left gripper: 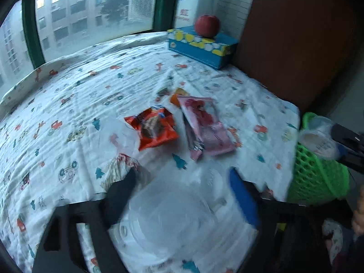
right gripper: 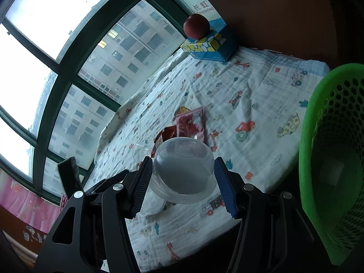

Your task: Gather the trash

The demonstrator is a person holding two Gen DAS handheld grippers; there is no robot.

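The right gripper (right gripper: 182, 182) is clamping a clear plastic cup (right gripper: 184, 170) between its pads, base pointing forward along the fingers. The left gripper (left gripper: 184, 182) is standing wide open above a blurred clear lid (left gripper: 173, 216).

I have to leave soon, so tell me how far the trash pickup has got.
Done: nothing visibly binned; the green basket looks empty in the right wrist view. In hand: the right gripper clamps a clear plastic cup near the basket. The left gripper stands open over a blurred clear plastic lid, not gripping it. Left: the orange snack wrapper, the pink wrapper and the lid.
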